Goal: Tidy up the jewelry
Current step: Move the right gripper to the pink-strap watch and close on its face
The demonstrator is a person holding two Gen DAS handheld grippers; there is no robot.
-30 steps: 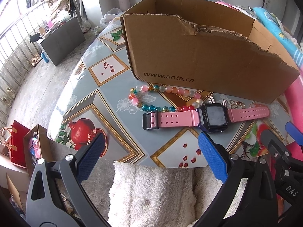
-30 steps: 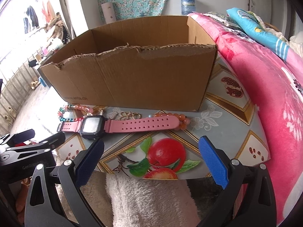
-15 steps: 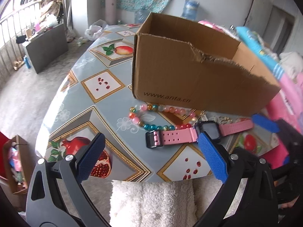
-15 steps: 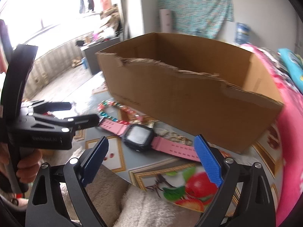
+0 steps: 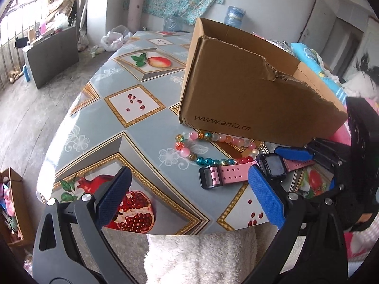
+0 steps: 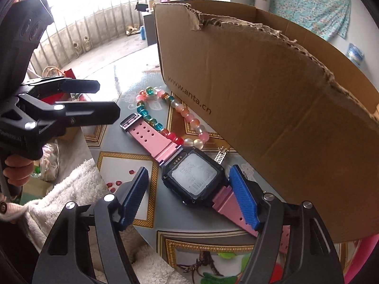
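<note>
Now the right gripper (image 6: 187, 189) is closing, jaws angled down around the watch (image 6: 193, 177); its dark face lies between the blue pads (image 6: 244, 201), which do not yet press on it. One pad sits over the pink strap just past the face, the other stands clear on the near side. Beyond the watch, a bead bracelet (image 6: 165, 120) lies on the desk (image 6: 142, 165), touching the strap's far half and running along the foot of the box (image 6: 272, 94). A small metal trinket (image 6: 221, 157) rests between face and box. Off to the left, the left gripper (image 5: 187, 196) hangs wide and empty above the desk edge, near the strap's buckle end, a white fleecy sleeve (image 5: 201, 258) below it.
</note>
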